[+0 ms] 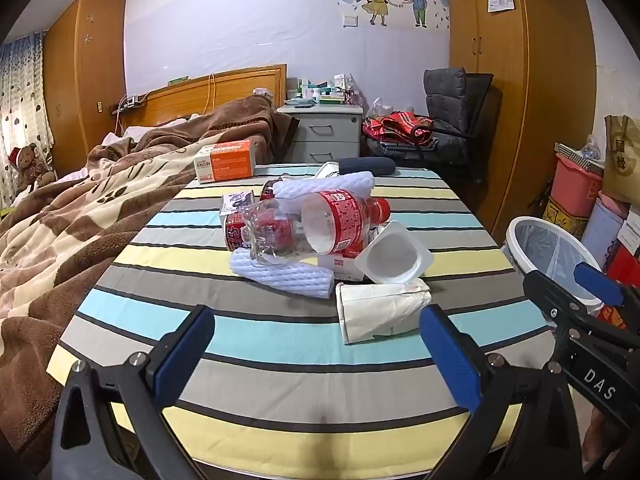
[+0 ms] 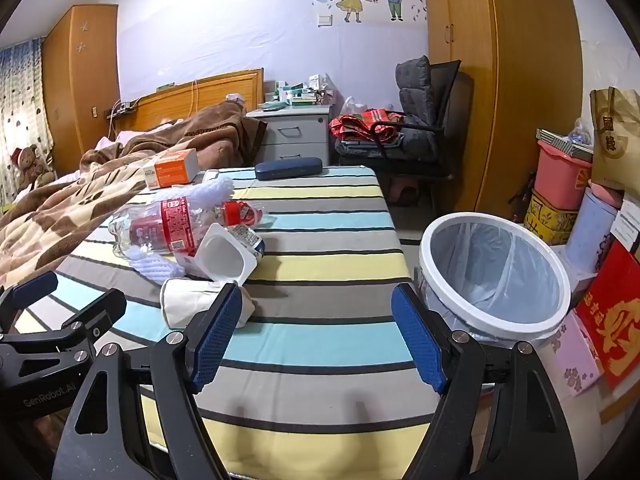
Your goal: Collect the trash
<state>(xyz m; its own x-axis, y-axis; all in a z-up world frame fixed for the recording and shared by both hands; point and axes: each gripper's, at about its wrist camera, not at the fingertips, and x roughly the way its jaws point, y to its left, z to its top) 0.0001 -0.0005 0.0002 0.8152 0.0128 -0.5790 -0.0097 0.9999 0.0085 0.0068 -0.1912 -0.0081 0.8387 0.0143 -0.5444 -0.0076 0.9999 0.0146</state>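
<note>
A heap of trash lies mid-table on the striped cloth [image 1: 280,344]: a clear bottle with a red label [image 1: 320,224], white foam netting [image 1: 284,274], a white plastic cup [image 1: 394,254] and a crushed paper cup [image 1: 380,310]. My left gripper [image 1: 316,344] is open and empty, just short of the paper cup. My right gripper [image 2: 316,336] is open and empty over the table's near right part; the paper cup [image 2: 192,304] lies by its left finger. A white-rimmed bin with a liner [image 2: 496,276] stands to the right of the table and also shows in the left wrist view [image 1: 552,256].
An orange box [image 1: 226,160] and a dark glasses case [image 2: 288,168] lie at the table's far end. A bed with a brown blanket [image 1: 60,220] borders the left side. Boxes and bags [image 2: 592,240] crowd the floor beyond the bin. A chair [image 2: 416,128] stands behind.
</note>
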